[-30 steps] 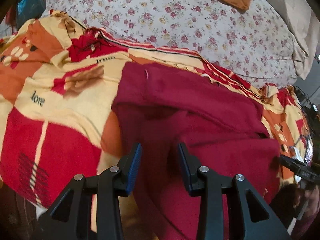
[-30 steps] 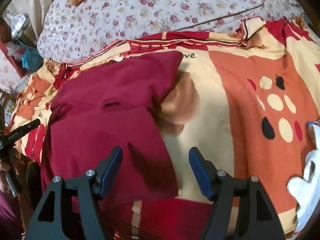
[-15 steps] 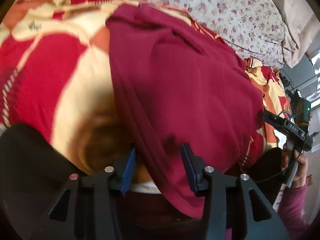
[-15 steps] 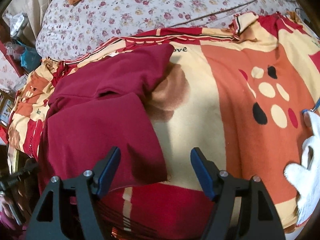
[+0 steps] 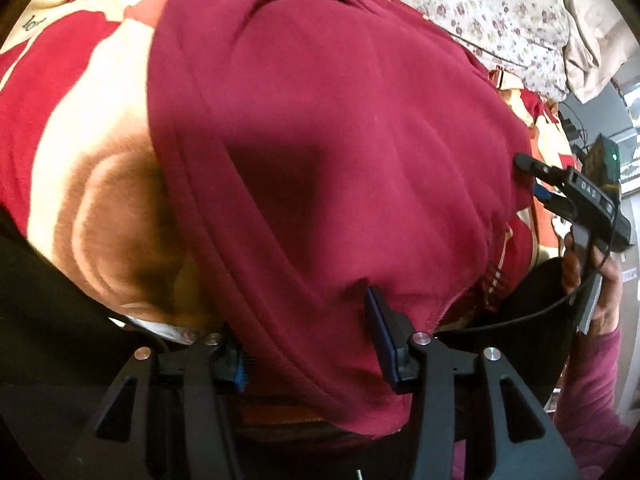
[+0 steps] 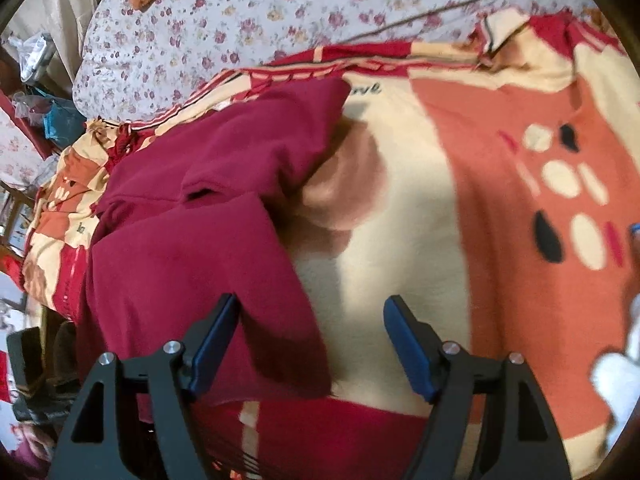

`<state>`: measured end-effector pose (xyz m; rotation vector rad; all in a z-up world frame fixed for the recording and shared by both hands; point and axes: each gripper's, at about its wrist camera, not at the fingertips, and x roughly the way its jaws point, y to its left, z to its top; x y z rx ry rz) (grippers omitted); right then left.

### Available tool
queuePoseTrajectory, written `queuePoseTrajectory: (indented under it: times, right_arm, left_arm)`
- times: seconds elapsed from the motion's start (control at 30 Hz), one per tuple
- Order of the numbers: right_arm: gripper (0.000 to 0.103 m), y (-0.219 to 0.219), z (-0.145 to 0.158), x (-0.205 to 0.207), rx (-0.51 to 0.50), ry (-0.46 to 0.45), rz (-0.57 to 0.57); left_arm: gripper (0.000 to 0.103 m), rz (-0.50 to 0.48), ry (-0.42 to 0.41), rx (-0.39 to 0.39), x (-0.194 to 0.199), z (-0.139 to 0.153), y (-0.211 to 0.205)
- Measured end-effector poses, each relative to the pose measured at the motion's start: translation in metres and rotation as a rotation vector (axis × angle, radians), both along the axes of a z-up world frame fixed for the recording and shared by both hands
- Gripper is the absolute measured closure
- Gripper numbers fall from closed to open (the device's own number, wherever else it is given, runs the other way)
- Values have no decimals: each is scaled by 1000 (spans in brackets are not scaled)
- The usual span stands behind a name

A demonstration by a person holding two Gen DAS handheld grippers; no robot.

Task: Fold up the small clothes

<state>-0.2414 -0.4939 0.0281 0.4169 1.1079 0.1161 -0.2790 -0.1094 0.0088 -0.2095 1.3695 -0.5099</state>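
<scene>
A maroon garment [image 5: 320, 140] lies partly folded on a red, orange and cream blanket [image 5: 92, 92]. My left gripper [image 5: 304, 336] points steeply down at the garment's near hem. The hem lies between its jaws and drapes over the left finger, and the pads stand apart without pinching it. My right gripper [image 6: 312, 308] is open above the garment's [image 6: 192, 248] near right corner, where it meets the blanket [image 6: 400, 240]; nothing is held. In the left wrist view the right gripper [image 5: 530, 176] shows at the garment's right side, held by a hand [image 5: 608, 280].
A floral quilt [image 6: 240, 20] is bunched along the far side of the blanket. Something white and soft [image 6: 616, 372] lies on the blanket at the right edge. Clutter [image 6: 36, 112] shows past the bed's far left corner. Beside the left gripper, the bed's near edge drops into dark [image 5: 48, 340].
The left gripper has come down and in from above the bed to the garment's near hem, and its jaws have widened. The right gripper has dipped slightly and opened a little more.
</scene>
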Motion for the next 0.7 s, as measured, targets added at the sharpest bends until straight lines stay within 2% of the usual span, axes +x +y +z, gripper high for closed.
queuePoseTrajectory:
  times: [0.03,0.1,0.13,0.17,0.2,0.27,0.43,0.53,0.63,0.7]
  right_arm:
    - [25,2,-2,0,7,-4,4]
    - [36,6,-2,-4,-1,-31,3]
    - [59,8,-1,-6,7,-39,18]
    - [85,12,1,-9,36,-41,48]
    - [91,14,4,-12,43,-48,58]
    - [93,22,20,-24,33,-85,89]
    - [94,35,66,-61,153,-124,190]
    - [94,50,89,-93,211,-136,269]
    - [94,72,96,-125,247,-124,353]
    - [94,92,87,-142,288,-87,402]
  left_arm:
    - [77,-3,8,-5,0,-1,-1]
    - [81,-3,15,-17,1,-3,0]
    - [87,0,18,-35,1,-2,2]
    - [103,2,17,-43,0,-1,7]
    - [103,6,9,-43,1,2,9]
    - [103,6,-5,-72,1,13,19]
    - [103,-4,-113,-94,-4,70,56]
    - [103,35,-174,-93,-14,101,88]
    - [103,90,-209,-101,-25,120,121]
    - [103,110,-214,-96,-30,120,131]
